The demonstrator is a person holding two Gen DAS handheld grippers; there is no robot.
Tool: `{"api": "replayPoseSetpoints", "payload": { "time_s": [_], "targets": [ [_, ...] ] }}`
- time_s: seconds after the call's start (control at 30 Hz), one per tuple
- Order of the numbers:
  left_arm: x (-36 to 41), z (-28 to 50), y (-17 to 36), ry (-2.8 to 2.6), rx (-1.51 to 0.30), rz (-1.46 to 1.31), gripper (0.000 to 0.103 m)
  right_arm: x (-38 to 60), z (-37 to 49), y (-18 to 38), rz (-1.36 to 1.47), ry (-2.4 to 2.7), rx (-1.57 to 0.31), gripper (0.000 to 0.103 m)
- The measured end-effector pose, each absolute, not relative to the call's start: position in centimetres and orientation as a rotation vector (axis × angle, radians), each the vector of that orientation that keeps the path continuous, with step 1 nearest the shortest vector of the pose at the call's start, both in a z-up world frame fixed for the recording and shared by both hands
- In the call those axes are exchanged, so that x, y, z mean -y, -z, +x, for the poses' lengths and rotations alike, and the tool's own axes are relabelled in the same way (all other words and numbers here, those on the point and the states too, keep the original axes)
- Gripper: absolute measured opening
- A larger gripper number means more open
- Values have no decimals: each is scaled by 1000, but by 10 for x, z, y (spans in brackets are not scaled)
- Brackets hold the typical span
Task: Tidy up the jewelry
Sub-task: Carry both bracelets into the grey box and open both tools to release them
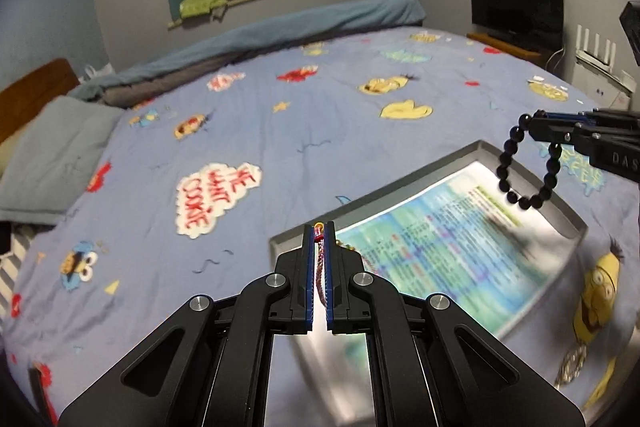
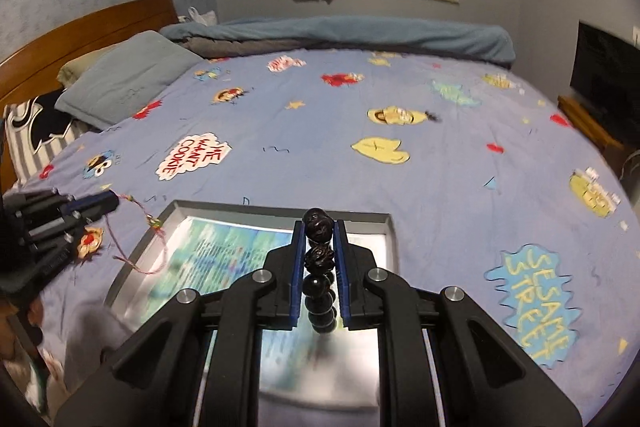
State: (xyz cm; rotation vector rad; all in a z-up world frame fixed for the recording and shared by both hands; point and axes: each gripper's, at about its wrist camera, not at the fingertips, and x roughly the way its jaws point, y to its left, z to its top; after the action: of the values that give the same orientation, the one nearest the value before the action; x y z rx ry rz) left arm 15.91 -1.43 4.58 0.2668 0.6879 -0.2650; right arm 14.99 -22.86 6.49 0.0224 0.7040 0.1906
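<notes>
Over a bed w/ a blue Sesame Street cartoon sheet [image 2: 400, 99], a metal tray [image 1: 520, 163] holds a printed sheet, blurred. Left gripper [image 1: 319, 227] pinches a braided red cord bracelet [image 2: 132, 235]; right gripper [image 2: 318, 223] clamps a black bead bracelet [image 1: 528, 171], both above tray. Teal curtain, TV at rear.

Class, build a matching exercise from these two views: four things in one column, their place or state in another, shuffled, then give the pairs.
1. black bead bracelet
2. braided red cord bracelet
3. metal tray
4. printed sheet

A. lying inside the tray
B. pinched in the left claw
C. resting on the blue bedspread
D. pinched in the right claw

Pairs: 1-D, 2-B, 3-C, 4-A
</notes>
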Motion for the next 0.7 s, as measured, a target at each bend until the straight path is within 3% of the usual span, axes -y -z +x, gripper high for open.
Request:
{"api": "replayPoseSetpoints", "payload": {
  "time_s": [0.27,0.7],
  "targets": [
    [18,208,-30,310,-775,116,5,223,195,-32,24,-163,-775,14],
    [8,229,20,242,-894,122,5,238,218,4,-15,-79,-905,14]
  ]
}}
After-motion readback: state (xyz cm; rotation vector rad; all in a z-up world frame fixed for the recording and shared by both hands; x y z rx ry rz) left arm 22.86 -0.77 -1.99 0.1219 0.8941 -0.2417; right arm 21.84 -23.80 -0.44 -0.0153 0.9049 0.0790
